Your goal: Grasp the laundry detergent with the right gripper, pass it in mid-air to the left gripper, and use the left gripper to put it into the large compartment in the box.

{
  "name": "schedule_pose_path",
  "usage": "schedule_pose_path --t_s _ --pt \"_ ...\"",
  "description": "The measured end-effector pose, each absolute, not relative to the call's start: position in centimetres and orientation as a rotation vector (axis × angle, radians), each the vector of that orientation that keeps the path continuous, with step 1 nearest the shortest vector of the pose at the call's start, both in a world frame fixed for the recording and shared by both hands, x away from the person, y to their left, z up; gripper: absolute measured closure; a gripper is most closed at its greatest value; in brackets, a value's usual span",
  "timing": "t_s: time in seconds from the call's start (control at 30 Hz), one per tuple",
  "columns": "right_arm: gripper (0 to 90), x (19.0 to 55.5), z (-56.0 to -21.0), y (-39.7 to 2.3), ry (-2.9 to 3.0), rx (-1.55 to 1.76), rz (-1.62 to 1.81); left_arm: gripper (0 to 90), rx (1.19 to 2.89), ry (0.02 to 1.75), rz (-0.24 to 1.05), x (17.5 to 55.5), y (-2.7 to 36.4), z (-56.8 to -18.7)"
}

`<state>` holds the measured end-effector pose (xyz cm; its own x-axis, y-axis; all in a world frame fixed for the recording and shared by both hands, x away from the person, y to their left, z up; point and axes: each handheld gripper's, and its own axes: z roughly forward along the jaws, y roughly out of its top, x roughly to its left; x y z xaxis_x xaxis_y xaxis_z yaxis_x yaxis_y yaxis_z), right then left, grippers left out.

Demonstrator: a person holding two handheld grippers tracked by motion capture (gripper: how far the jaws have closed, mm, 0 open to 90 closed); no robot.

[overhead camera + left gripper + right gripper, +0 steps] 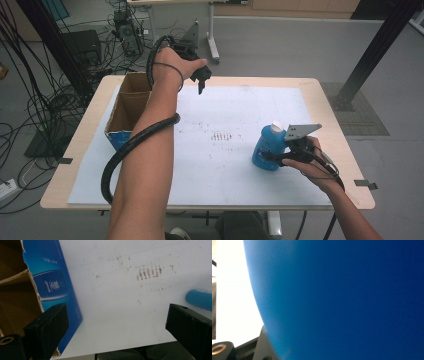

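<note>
Blue bottle (268,148) pinched by right tongs (280,157) | left tongs (201,82) spread | cardboard box (126,107) contents unseen

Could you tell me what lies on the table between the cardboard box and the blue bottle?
Only bare white sheet with faint reddish-brown marks lies between the cardboard box and blue bottle, as the high view shows.

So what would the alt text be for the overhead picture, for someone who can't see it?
A person's right gripper grasps an upright blue bottle with a white cap on a white-topped table. Their left gripper hangs open in the air beyond an open cardboard box at the table's left edge. Cables lie on the grey floor behind.
</note>
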<state>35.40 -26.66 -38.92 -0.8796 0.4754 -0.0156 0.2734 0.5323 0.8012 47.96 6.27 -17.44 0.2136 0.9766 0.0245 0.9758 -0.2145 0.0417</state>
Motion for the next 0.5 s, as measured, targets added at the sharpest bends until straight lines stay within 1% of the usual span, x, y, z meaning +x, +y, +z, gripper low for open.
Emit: schedule_pose_path --t_s 0.5 --pt "44.0 35.42 -39.0 -26.77 2.533 0.632 1.278 5.3 2.421 1.966 0.081 47.65 6.6 -17.11"
